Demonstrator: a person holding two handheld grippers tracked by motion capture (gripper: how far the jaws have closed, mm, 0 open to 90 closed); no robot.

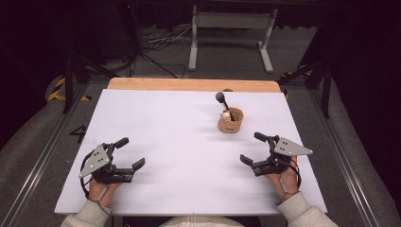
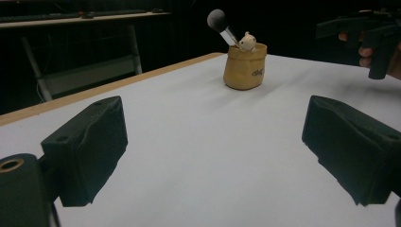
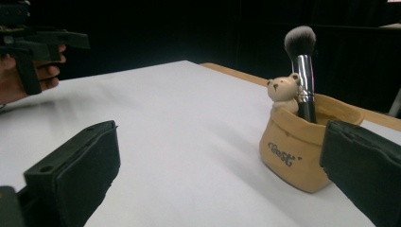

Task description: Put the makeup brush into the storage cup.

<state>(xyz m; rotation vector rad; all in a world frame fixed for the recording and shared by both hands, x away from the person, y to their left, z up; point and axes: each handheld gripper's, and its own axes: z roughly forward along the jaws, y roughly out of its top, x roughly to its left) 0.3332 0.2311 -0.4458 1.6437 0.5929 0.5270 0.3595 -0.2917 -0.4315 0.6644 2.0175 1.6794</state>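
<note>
Both hand-held grippers, left and right, sat wide open, empty; the right should approach the brush in its pouch squarely.

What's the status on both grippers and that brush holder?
Left gripper open, empty. Right gripper open, empty, nearest the holder. Brush standing in it, untouched. Table between them clear.

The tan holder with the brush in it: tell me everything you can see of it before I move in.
The tan holder is a small pouch-shaped pot with a rolled rim, matte like ceramic, dark script on its side. It stands upright on the white table, right of centre towards the far edge. A makeup brush leans inside, bristles up, beside a small bear figure at the rim. Both grippers are clear of it.
</note>
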